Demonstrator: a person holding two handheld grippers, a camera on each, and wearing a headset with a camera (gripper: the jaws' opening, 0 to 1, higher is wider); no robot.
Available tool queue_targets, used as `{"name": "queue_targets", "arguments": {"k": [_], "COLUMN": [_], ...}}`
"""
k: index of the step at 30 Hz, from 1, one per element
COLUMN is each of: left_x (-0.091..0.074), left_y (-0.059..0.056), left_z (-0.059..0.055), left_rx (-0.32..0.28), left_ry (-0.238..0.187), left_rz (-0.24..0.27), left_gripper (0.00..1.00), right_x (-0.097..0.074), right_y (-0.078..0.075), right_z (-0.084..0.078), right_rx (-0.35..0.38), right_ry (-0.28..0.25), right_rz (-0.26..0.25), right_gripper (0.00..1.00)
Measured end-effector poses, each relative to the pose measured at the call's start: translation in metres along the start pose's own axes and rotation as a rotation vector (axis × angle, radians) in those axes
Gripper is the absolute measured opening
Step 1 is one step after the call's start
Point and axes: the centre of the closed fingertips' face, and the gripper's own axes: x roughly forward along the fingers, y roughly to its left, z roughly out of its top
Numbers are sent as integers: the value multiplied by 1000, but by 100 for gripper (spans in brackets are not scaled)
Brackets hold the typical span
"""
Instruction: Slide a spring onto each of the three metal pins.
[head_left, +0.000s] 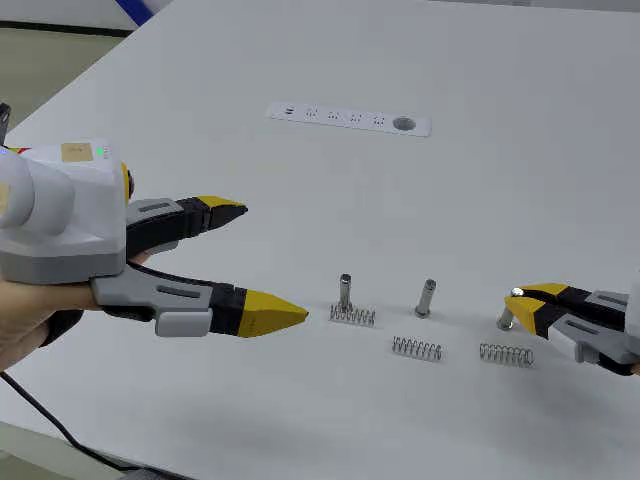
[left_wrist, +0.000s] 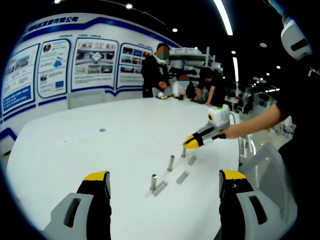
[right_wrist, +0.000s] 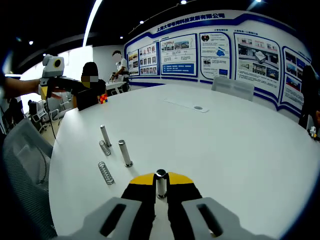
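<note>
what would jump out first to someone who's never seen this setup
The big left gripper with yellow tips hovers at the left over the white table, its jaws wide open. At the right edge the right gripper is clamped on a metal pin. Between them two upright pins stand on the table, with three springs lying loose beside them.

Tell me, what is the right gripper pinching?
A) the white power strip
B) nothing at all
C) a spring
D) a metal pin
D: in the right gripper view, the jaws of the right gripper are closed around a metal pin standing upright between them, while the nearest spring lies loose on the table.
</note>
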Motion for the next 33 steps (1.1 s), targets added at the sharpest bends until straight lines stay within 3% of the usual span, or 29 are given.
{"name": "queue_targets", "arguments": {"k": [12, 26, 33], "left_x": [1, -1, -3], "left_y": [-4, -10, -10], "left_z": [1, -2, -5], "left_rx": [19, 19, 12], "left_ry": [10, 17, 21], "left_rz": [-10, -8, -2], "left_gripper": [92, 92, 91], "right_x": [-2, -17, -27], "right_y": [4, 0, 11], "right_z": [-1, -1, -14], "right_rx": [-45, -21, -62], "right_ry": [15, 12, 41], "right_rz": [0, 30, 165], "right_gripper": [9, 17, 19]}}
